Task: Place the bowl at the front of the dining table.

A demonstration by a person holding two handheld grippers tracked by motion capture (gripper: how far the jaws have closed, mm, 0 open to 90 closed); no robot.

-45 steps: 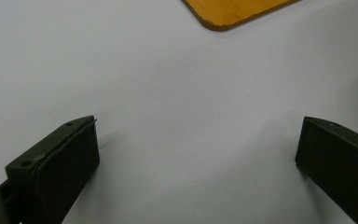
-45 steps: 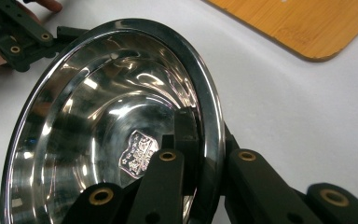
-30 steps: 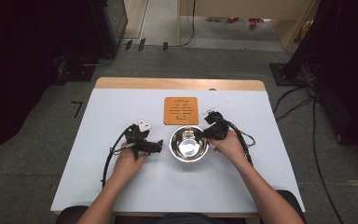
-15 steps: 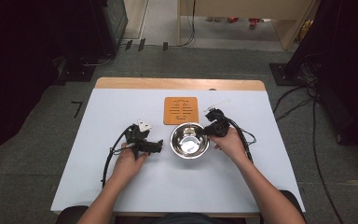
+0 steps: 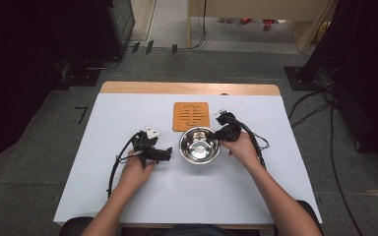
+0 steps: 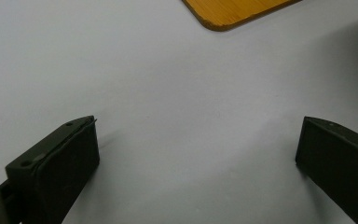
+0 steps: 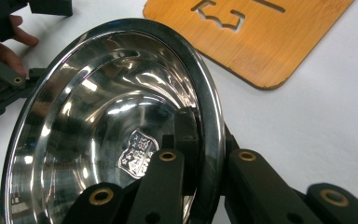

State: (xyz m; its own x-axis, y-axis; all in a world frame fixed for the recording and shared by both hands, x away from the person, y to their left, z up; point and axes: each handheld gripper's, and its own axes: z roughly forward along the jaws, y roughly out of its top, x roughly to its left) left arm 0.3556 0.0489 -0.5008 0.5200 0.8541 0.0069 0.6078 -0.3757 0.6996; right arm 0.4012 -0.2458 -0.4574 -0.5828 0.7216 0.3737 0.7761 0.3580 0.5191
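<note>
Steel bowl [image 7: 98, 140], unreadable crest stamp [image 7: 138, 153]

Orange wooden trivet [image 5: 191, 116] with cut-out slots, on pale table [image 5: 128, 113], wooden far edge

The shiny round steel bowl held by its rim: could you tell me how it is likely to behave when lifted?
The shiny round steel bowl looks rigid, so it should keep its shape. Its polished rim, pinched by the right claw, may slip or pivot. The thin wall suggests it is light, though its rounded base might rock on the white table.
</note>
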